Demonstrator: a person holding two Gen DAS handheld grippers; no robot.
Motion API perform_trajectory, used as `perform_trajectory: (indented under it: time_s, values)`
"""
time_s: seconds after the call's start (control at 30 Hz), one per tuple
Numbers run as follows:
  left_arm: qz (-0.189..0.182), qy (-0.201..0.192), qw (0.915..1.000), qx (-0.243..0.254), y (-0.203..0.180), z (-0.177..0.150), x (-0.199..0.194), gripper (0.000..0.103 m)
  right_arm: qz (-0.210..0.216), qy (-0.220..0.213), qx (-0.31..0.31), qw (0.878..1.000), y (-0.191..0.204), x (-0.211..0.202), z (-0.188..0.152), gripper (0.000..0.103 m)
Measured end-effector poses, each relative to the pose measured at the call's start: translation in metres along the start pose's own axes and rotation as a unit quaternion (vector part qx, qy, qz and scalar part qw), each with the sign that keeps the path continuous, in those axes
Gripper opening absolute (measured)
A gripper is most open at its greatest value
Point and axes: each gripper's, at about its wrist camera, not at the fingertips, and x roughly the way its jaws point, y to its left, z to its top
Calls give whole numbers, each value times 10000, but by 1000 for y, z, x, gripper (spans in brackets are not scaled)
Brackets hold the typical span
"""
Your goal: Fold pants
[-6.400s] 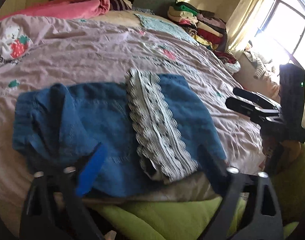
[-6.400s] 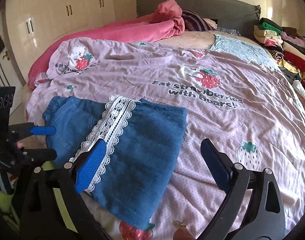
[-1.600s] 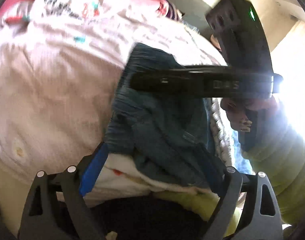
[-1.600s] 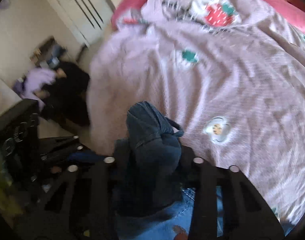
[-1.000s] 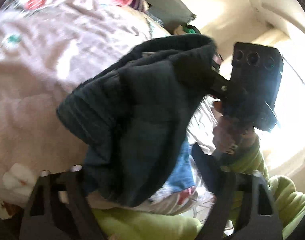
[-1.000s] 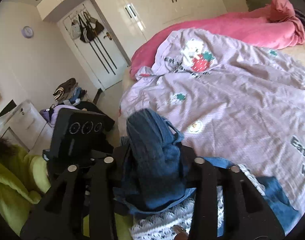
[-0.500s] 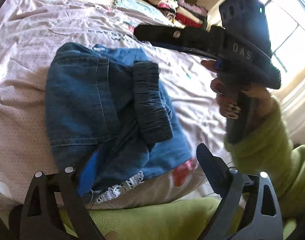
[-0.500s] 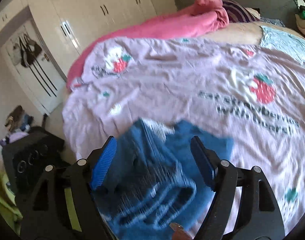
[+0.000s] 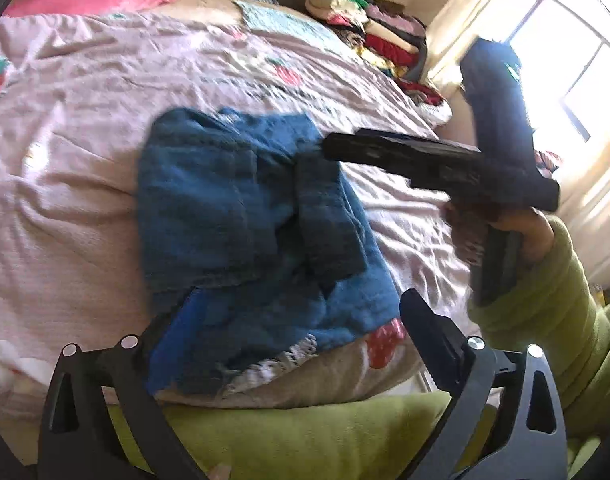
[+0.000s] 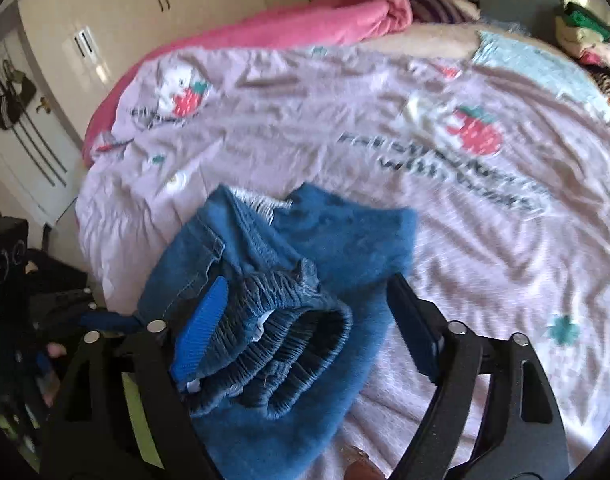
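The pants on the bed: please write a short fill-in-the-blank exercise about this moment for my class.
1. The blue pants lie folded on the ____.
2. The bedspread is printed with bears and ____.
3. The fingers of the right gripper stand ____ over the elastic waistband.
4. The blanket bunched beyond the bedspread is ____.

Missing words: bed; strawberries; open; pink
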Motion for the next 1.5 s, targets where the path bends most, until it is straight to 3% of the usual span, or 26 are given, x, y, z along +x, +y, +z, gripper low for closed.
perform_trajectory:
  time_s: [0.2,0.33,0.77,1.23,1.37,1.43,1.47,1.5]
  values:
    - [583,-199,9981,-63,13,6,-18,98,-199,-426,-66,9989,3,-35,-3,88]
    - [894,-271,9956,-45,15,10,-24,98,-243,-483,-214,9983,10,-51,-9,90]
    - [1219,-329,9920,28,15,21,-28,99,-74,-512,-604,9968,39,-71,-35,92]
    - [1536,-273,9875,-207,50,54,-20,99,123,-195,-1838,9827,98,-53,-68,92]
    - [1271,-226,9915,-132,52,64,-12,98,383,-68,-2181,9751,115,-40,-71,77]
    - [1125,-123,9935,-107,50,67,-3,97,481,44,-2504,9669,126,-29,-73,61]
    - [1051,-71,9944,-91,49,70,2,94,514,72,-2620,9637,130,-25,-73,57]
    - [1010,-45,9948,-73,48,70,6,77,583,146,-2781,9587,135,-19,-75,52]
